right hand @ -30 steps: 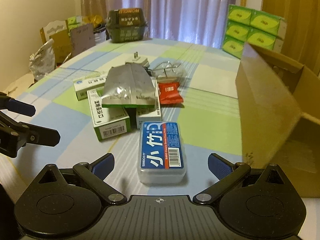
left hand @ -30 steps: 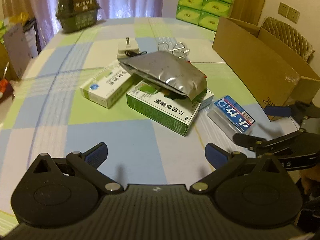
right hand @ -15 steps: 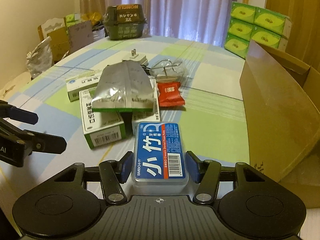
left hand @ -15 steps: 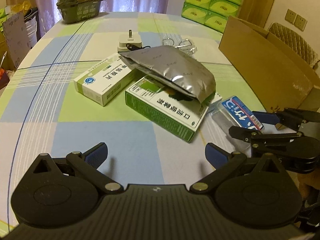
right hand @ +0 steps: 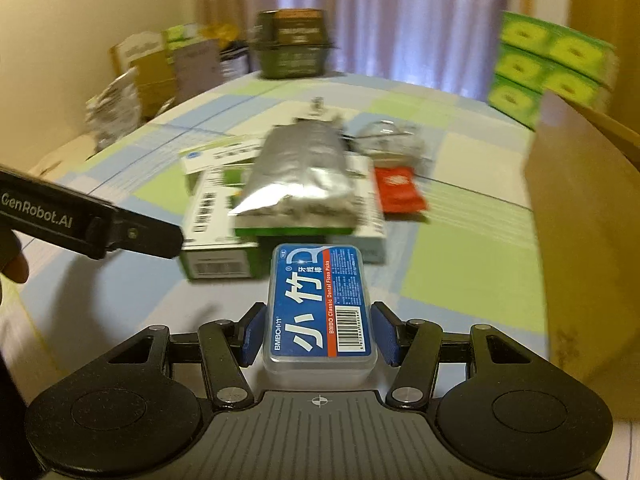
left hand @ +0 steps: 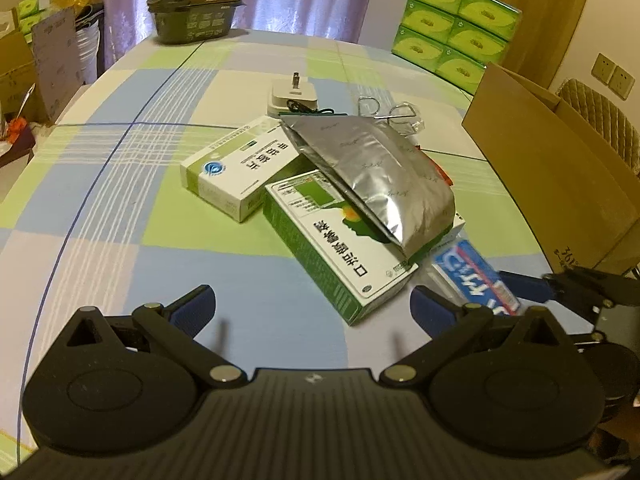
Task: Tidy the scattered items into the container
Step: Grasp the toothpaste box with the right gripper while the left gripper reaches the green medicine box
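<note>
**Floss-pick case held by the right fingers**

While the left gripper (left hand: 312,308) hangs with its fingers spread wide and empty above the checked tabletop (left hand: 120,184), the right gripper (right hand: 320,334) has its fingers clenched on the blue floss-pick case (right hand: 320,304). That case sits just in front of the silver foil pouch (left hand: 372,176), seemingly lifted, though blur hides this. Right of the pouch stands the cardboard box (left hand: 560,168).
</note>
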